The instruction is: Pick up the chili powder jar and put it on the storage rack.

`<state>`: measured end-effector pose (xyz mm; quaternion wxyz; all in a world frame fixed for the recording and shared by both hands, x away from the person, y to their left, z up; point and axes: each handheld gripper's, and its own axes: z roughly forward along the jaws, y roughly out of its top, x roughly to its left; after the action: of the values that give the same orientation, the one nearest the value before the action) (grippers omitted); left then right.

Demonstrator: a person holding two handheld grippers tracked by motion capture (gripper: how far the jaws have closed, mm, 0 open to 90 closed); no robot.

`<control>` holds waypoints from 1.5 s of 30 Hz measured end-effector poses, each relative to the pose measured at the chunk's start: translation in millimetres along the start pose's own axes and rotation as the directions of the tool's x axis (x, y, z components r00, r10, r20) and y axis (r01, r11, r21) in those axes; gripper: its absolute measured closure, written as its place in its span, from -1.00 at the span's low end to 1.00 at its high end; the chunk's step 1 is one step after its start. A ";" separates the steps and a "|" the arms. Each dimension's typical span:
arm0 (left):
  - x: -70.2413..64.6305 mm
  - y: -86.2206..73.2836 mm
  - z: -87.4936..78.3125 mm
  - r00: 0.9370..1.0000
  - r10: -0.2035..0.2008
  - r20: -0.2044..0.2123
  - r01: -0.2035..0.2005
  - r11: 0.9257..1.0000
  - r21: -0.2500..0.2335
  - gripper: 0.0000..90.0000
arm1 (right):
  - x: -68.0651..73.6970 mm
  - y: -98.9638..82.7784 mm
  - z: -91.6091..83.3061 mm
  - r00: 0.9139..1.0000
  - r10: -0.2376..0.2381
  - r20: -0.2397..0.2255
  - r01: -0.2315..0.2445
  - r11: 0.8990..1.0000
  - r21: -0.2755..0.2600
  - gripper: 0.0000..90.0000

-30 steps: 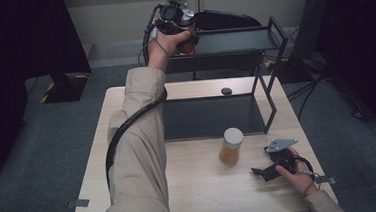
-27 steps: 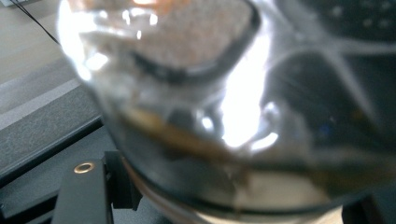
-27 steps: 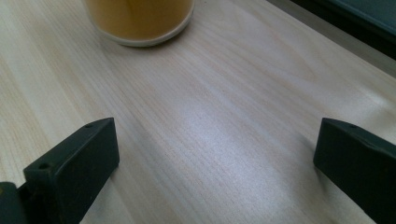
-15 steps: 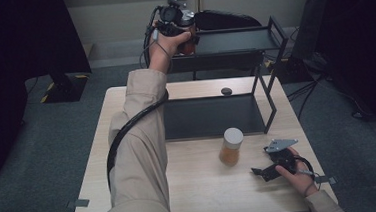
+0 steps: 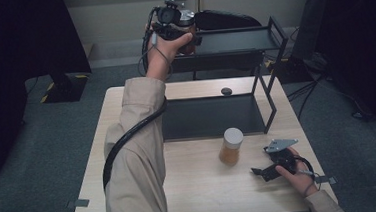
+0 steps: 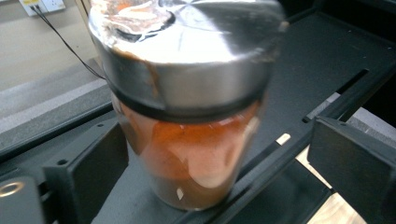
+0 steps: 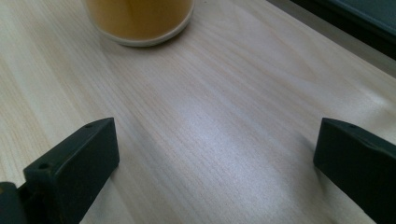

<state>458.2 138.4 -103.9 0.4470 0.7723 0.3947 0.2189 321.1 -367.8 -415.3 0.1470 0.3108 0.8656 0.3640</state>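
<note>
Left gripper [image 5: 183,28] jaws just opened clear of the metal-lidded spice jar [image 6: 187,107], leaving it standing on the rack's top shelf [image 5: 236,40]; right gripper [image 5: 260,171] idles open beside the yellow jar [image 5: 230,146].

Grey carpet floor [image 5: 39,161], beige wall [image 5: 114,16], wooden table [image 5: 196,185].

Jar [image 6: 187,116] on the top shelf [image 6: 327,56]
Clear glass, steel lid, orange-red powder inside; it stands upright near the shelf's front edge, its image slightly blurred.
</note>
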 end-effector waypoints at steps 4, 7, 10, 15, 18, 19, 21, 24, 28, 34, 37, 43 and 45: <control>-3.0 -4.9 -7.8 1.000 0.003 0.005 -0.003 1.000 -0.006 -0.92 | 0.0 0.0 0.0 1.000 0.000 0.000 0.000 1.000 0.000 -1.00; -4.6 -10.5 -11.0 1.000 -0.009 0.012 0.009 1.000 -0.017 -0.96 | 0.0 0.0 0.0 1.000 0.000 0.000 0.000 1.000 0.000 -1.00; -6.6 -16.0 -12.4 1.000 0.007 0.029 -0.006 1.000 -0.020 -0.98 | 0.0 0.0 0.0 1.000 0.000 0.000 0.000 1.000 0.000 -1.00; -8.2 -27.7 -14.9 0.998 0.003 0.062 0.000 0.999 -0.040 -0.98 | 0.2 -0.1 0.0 1.000 0.000 0.001 0.000 1.000 0.000 -1.00; -9.8 -33.2 -16.5 0.997 0.008 0.073 -0.005 0.999 -0.045 -0.97 | 0.4 -0.1 -0.1 1.000 0.001 0.002 -0.001 1.000 0.000 -1.00; -10.1 -35.6 -17.1 0.997 0.008 0.074 -0.004 0.999 -0.051 -0.97 | 0.5 -0.2 -0.1 1.000 0.001 0.002 -0.001 1.000 0.000 -1.00; -10.3 -40.4 -17.3 0.997 0.007 0.082 -0.002 0.998 -0.058 -0.97 | 0.5 -0.3 0.0 1.000 0.000 0.003 0.000 1.000 -0.001 -1.00; -10.8 -48.0 -16.1 0.995 0.012 0.096 -0.006 0.998 -0.064 -0.96 | 0.5 -0.3 0.0 1.000 0.001 0.002 -0.001 1.000 -0.002 -1.00; -11.7 -57.9 -12.9 0.993 0.015 0.114 -0.007 0.998 -0.067 -0.96 | 0.6 -0.4 0.0 1.000 0.001 0.002 -0.001 1.000 -0.002 -1.00; -13.9 -73.7 -8.5 0.992 0.024 0.121 -0.014 0.996 -0.085 -0.96 | 0.6 -0.4 0.0 1.000 0.002 0.003 -0.001 1.000 -0.002 -1.00; -13.7 -81.8 -5.8 0.991 0.024 0.129 -0.012 0.996 -0.092 -0.96 | 0.6 -0.3 0.0 1.000 0.001 0.003 -0.001 1.000 -0.002 -1.00; -10.4 -96.8 1.3 0.989 0.014 0.149 0.000 0.996 -0.091 -0.96 | 0.6 -0.4 0.0 1.000 0.001 0.003 -0.001 1.000 -0.002 -1.00; -9.9 -101.3 3.8 0.988 0.011 0.151 0.003 0.996 -0.087 -0.96 | 0.6 -0.3 0.0 1.000 0.001 0.003 -0.001 1.000 -0.002 -1.00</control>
<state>413.1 157.7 -193.1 0.5085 0.7673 0.3481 0.1773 320.4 -367.6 -415.6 0.1482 0.3118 0.8649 0.3644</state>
